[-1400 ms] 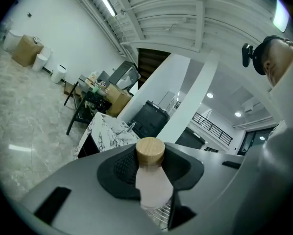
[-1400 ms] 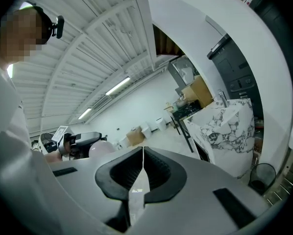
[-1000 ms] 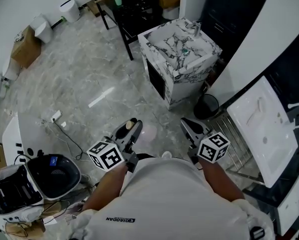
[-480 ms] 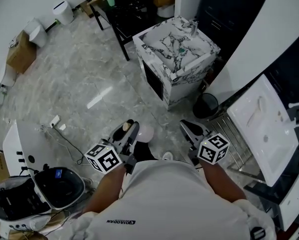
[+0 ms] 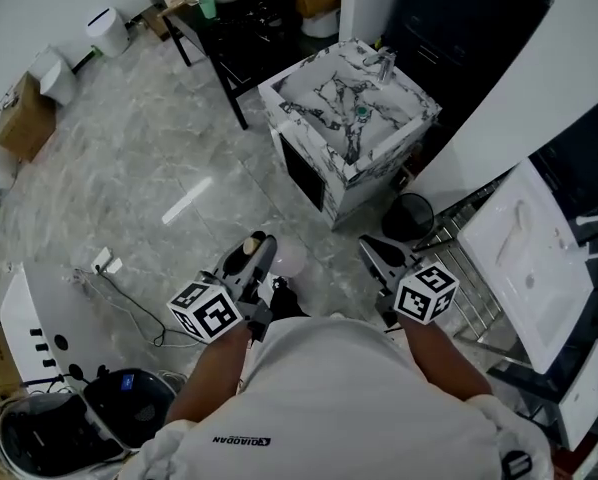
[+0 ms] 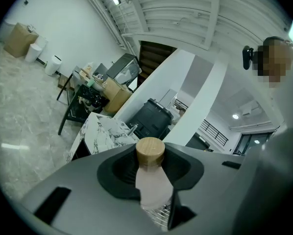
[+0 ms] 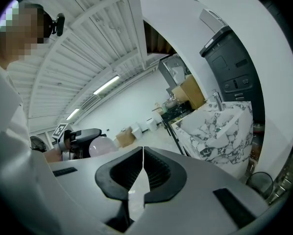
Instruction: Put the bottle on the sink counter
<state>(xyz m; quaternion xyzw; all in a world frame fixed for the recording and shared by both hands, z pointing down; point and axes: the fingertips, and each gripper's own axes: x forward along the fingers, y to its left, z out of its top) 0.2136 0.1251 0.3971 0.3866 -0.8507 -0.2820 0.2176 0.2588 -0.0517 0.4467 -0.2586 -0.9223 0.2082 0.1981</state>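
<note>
Okay, transport step. We have the bottle (image 6: 150,185) clamped in the left gripper (image 6: 151,173): the left gripper view shows the jaws pressed on its pale pink body, with the wooden cap (image 6: 150,152) poking out past the jaw tips. In the head view the left gripper (image 5: 257,255) sits low, close in front of the person, over the grey stone floor (image 5: 149,158), with the bottle (image 5: 290,259) showing as a pale blob beside the jaws. The right gripper (image 5: 375,255) is alongside, a little apart. In its own view the right gripper (image 7: 142,173) has its jaws together with nothing between them, so it is idle.

The marble sink tabletop (image 5: 374,163) is ahead and well apart from both grippers, so we judge the placing has not begun. Its faucet (image 5: 384,63) is at the far edge and the basin takes up most of the top. A black bin (image 5: 411,213) stands just beside its base.

Next move, as we judge it: close the gap to the sink, lift the bottle above the marble rim and turn it base down. Then set it on a flat strip of rim, not in the basin, and only then part the left jaws. The rim looks narrow, so placement needs care. The bottle could tip if it is released while tilted.
</note>
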